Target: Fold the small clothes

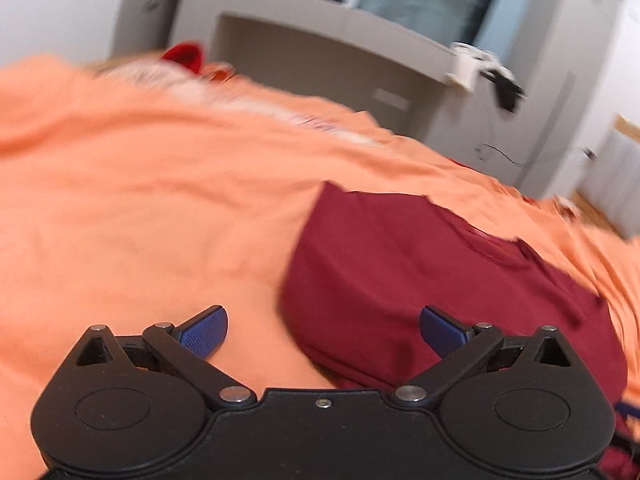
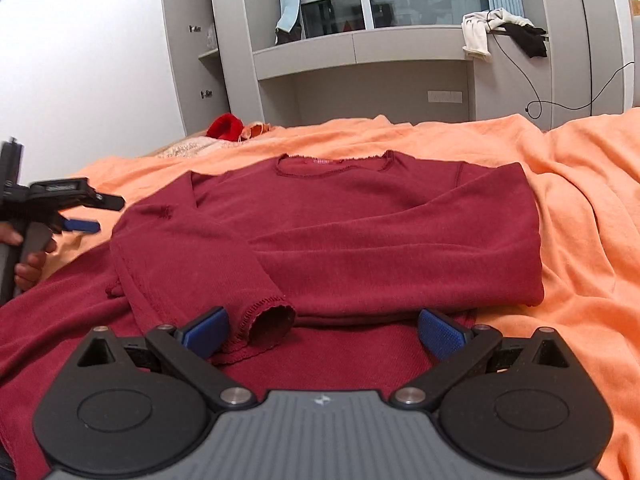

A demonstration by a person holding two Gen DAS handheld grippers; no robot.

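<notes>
Left tool (image 1: 323, 334) released, blue pads (image 1: 204, 332) spread wide with nothing between them, hovering over the orange bedsheet (image 1: 140, 208) just beside the left edge of the dark red long-sleeved top (image 1: 420, 272). Right tool (image 2: 323, 334) likewise released, pads (image 2: 440, 334) wide apart, poised low over the near part of the same top (image 2: 360, 232), with the open cuff of a folded-in sleeve (image 2: 268, 326) lying between the fingers but not pinched.

Left wrist view smeared by motion blur: neckline of the top hard to make out, far edge of the bed reduced to streaks, lower right of the garment cut off behind the tool body. From the right wrist view, left tool (image 2: 80, 216) visible at the left border, partly cropped, gripped by a hand (image 2: 28, 264) of which only fingers show. Near hem of the top hidden under the right tool body.

Top spread flat on the bedsheet (image 2: 580, 200), neckline away from the right tool, both sleeves folded across the chest. Red item (image 2: 225, 126) at the far end of the bed too small to identify. Grey cupboard unit (image 2: 360, 48) beyond, pale and black cloths (image 2: 480, 32) draped on its ledge.
</notes>
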